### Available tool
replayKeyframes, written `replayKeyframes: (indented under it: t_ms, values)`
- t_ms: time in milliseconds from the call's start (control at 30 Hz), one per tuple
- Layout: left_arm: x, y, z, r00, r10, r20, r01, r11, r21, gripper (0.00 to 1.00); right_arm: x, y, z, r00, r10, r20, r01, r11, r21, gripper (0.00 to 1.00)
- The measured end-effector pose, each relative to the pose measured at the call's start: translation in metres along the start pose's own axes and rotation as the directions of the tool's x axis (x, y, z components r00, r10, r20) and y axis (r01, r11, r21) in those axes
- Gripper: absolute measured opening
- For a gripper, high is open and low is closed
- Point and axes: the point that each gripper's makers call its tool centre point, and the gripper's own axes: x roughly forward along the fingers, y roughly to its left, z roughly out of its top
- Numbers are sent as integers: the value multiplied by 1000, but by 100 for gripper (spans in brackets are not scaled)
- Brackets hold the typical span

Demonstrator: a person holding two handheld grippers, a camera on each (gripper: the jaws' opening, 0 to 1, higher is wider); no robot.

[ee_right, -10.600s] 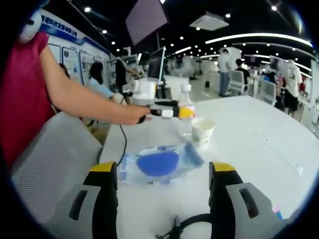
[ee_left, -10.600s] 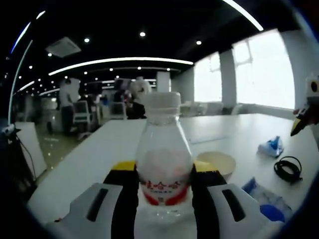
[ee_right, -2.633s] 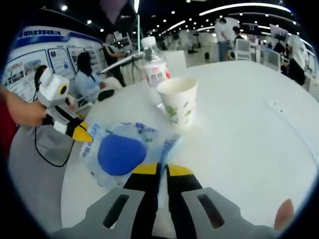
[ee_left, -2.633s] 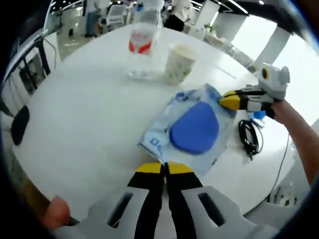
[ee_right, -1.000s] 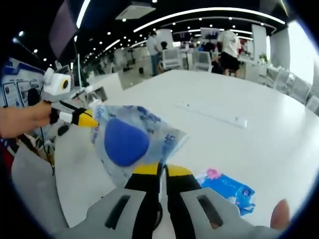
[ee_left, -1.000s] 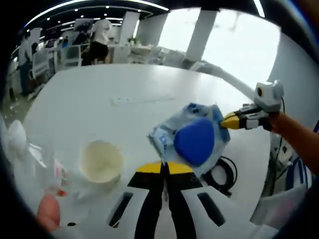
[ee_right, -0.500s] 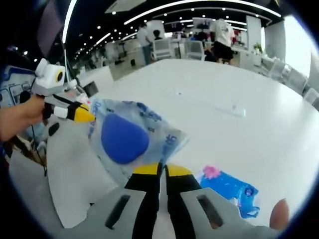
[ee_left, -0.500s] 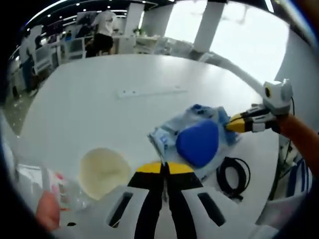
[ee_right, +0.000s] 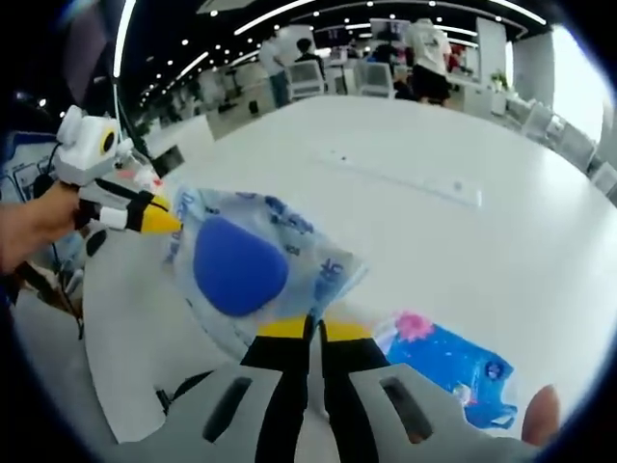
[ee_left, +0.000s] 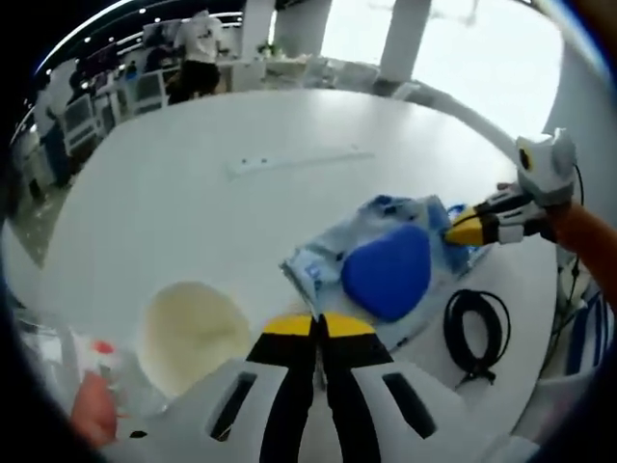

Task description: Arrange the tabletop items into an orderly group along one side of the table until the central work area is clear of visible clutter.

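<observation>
- Near one curved edge of the white table [ee_left: 193, 203], a clear plastic packet [ee_left: 376, 260] with a blue pad inside is held between both grippers, above the surface as far as the views show.
- The left gripper [ee_left: 315, 328] has its fingers closed on one corner of the packet; the right gripper [ee_right: 310, 333] pinches the opposite corner.
- A paper cup [ee_left: 188, 323] stands close to the left gripper, with a water bottle [ee_left: 72, 362] at the table's edge beside it.
- A coiled black cable [ee_left: 474, 333] lies near the edge by the packet.
- A small blue wrapper [ee_right: 453, 371] lies on the table just beside the right gripper.
- The table's middle is bare and glossy, crossed by a long white strip [ee_right: 405, 174].
- Beyond it: an open office with ceiling light strips, chairs and standing people.
</observation>
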Motion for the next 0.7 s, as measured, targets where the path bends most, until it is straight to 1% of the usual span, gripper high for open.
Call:
replayKeyframes:
  t_ms: [100, 300, 367, 400, 467, 700]
  values:
    - [1, 1, 0, 1000, 5, -4, -4, 1000, 10, 0, 1, -1, 0, 1000, 0, 2, 0, 1000, 9, 4]
    - [9, 5, -7, 1000, 16, -22, -16, 1000, 6, 0, 5, -2, 0, 1000, -2, -2, 2, 1000, 12, 4]
    - [9, 4, -9, 999, 18, -27, -18, 1000, 12, 0, 7, -2, -1, 1000, -1, -6, 1, 1000, 13, 4]
    - [10, 6, -7, 999, 31, -18, -30, 999, 40, 0, 7, -2, -2, 1000, 1, -10, 0, 1000, 16, 4]
    - [11, 6, -9, 999, 30, -30, -29, 999, 39, 0, 8, -1, -3, 1000, 0, -15, 1, 1000, 15, 4]
    - [13, 7, -15, 999, 41, -29, -39, 997, 67, 1, 8, -1, -4, 1000, -8, -21, 9, 1000, 12, 4]
